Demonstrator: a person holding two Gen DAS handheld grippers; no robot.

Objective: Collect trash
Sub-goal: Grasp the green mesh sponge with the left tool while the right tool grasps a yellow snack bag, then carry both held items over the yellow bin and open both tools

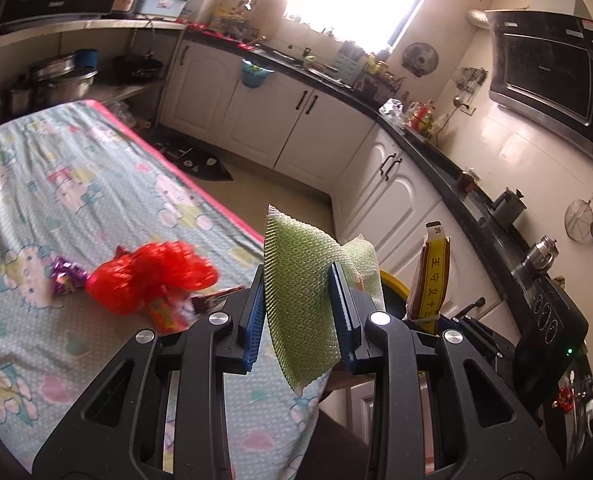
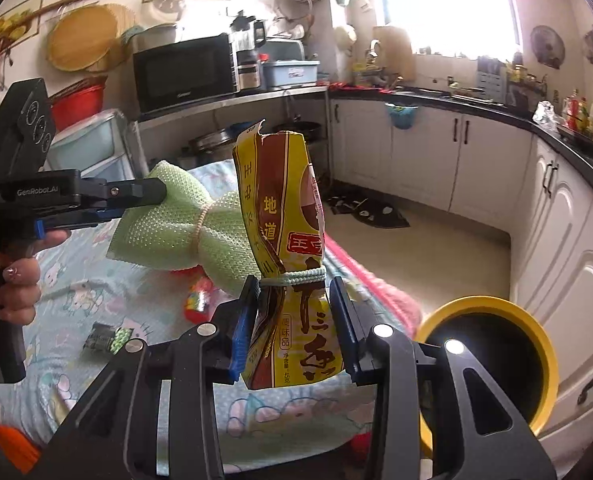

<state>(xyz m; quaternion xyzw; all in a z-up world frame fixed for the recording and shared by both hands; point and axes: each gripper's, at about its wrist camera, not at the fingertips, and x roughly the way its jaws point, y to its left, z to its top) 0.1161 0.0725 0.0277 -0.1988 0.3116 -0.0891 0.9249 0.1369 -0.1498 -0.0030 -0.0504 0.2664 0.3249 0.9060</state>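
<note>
My left gripper (image 1: 301, 308) is shut on a green foam net sleeve (image 1: 300, 300) and holds it above the table's right edge; it also shows in the right wrist view (image 2: 184, 224), tied at the middle. My right gripper (image 2: 294, 320) is shut on a yellow-brown snack bag (image 2: 284, 240), held upright; the bag shows in the left wrist view (image 1: 432, 276). A yellow-rimmed bin (image 2: 492, 356) stands low at the right, beside the table. A red mesh bag (image 1: 148, 276), a purple wrapper (image 1: 64, 276) and a red-yellow wrapper (image 1: 168, 312) lie on the table.
The table has a blue cartoon-print cloth (image 1: 76, 184) with a pink edge. A green foil wrapper (image 2: 106, 338) lies on it. White cabinets (image 1: 292, 128) under a black counter run along the far and right walls. A dark floor mat (image 2: 368, 212) lies on the floor.
</note>
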